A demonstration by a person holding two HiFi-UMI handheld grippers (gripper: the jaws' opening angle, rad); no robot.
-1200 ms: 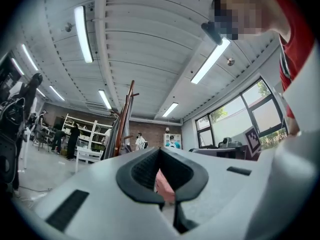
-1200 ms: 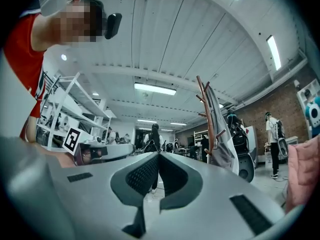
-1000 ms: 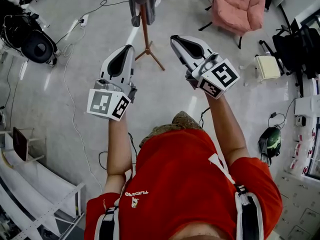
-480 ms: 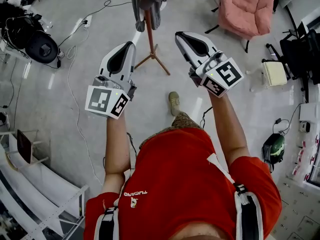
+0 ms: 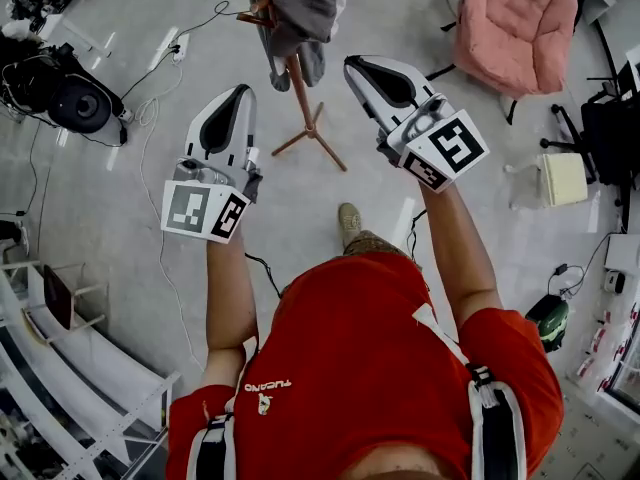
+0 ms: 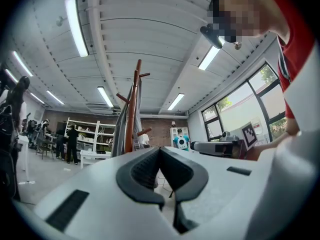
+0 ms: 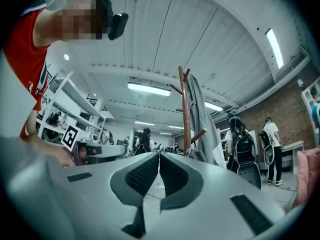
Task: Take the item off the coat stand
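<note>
- A person in a red shirt (image 5: pixel 360 358) holds the left tongs (image 5: pixel 240 90) and the right tongs (image 5: pixel 352 63) out side by side toward a coat stand (image 5: pixel 300 93).
- Both tongs are closed tight. Their ribbed black pads meet tip to tip and grip nothing.
- Each of the tongs has a smooth, rounded grey-white shell, with a cube of black-and-white square markers at its back end.
- The coat stand is a slim, reddish-brown wooden pole with short angled pegs. It stands on three splayed legs on the floor (image 5: pixel 310 198).
- The item, a limp grey garment (image 5: pixel 305 8), hangs in soft folds from the upper pegs and drapes down along the pole. It lies beyond the tips of both tongs and neither touches it.
- The floor is pale grey with a glossy sheen. A plump, pink padded armchair (image 5: pixel 515 23) sits at the upper right of the head view, well apart from the stand.
</note>
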